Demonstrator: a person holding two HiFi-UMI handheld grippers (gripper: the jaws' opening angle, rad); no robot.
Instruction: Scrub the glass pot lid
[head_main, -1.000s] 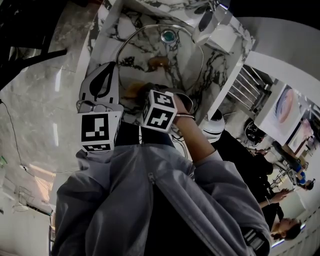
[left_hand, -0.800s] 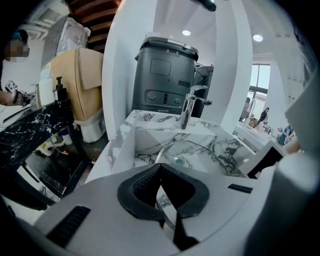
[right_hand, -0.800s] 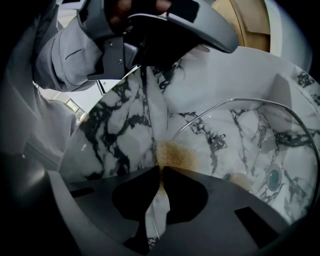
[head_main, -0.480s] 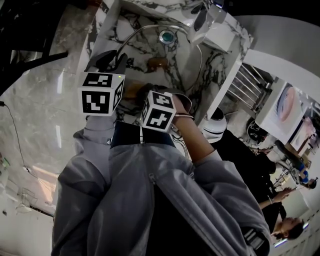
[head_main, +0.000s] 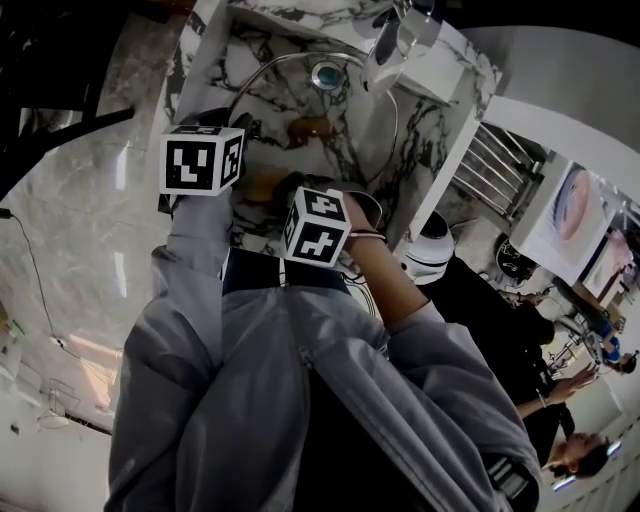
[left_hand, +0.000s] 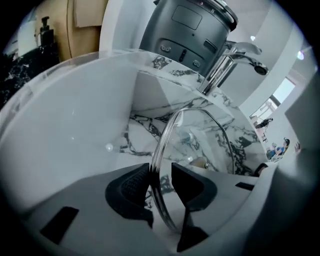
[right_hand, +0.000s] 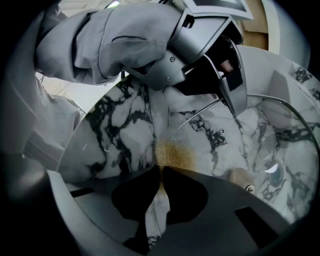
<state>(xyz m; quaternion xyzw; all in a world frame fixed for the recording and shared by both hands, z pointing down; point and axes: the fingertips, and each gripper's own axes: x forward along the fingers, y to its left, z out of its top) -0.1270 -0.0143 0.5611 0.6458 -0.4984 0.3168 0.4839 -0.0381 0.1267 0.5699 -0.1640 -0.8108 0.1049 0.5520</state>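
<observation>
Left gripper (left_hand: 161, 172): jaws just opened, standing apart astride the rim of the upright glass pot lid (left_hand: 197, 137).
Right gripper (right_hand: 162, 172): clamped on a brown sponge (right_hand: 175, 154), the lid just beyond.

Sink (head_main: 425, 135): ahead of the person, below both grippers.
Faucet (head_main: 385, 52): at the sink's far end, over the basin.
Drain (head_main: 325, 74): on the sink floor, just below the faucet.
Lid (left_hand: 200, 132): inside the sink, up on edge at a tilt – the drain lies behind it.
Left gripper (left_hand: 161, 182): at the lid's left edge; its jaws, just opened, stand either side of the rim.
Right gripper (right_hand: 161, 187): right of the left gripper, at the lid's near edge.
Sponge (right_hand: 175, 154): pinched between the right gripper's closed jaw tips, just beside the rim.
Towel rail (head_main: 495, 165): outside the sink, to its right.
People (head_main: 560, 400): lower right – well apart from the sink.
</observation>
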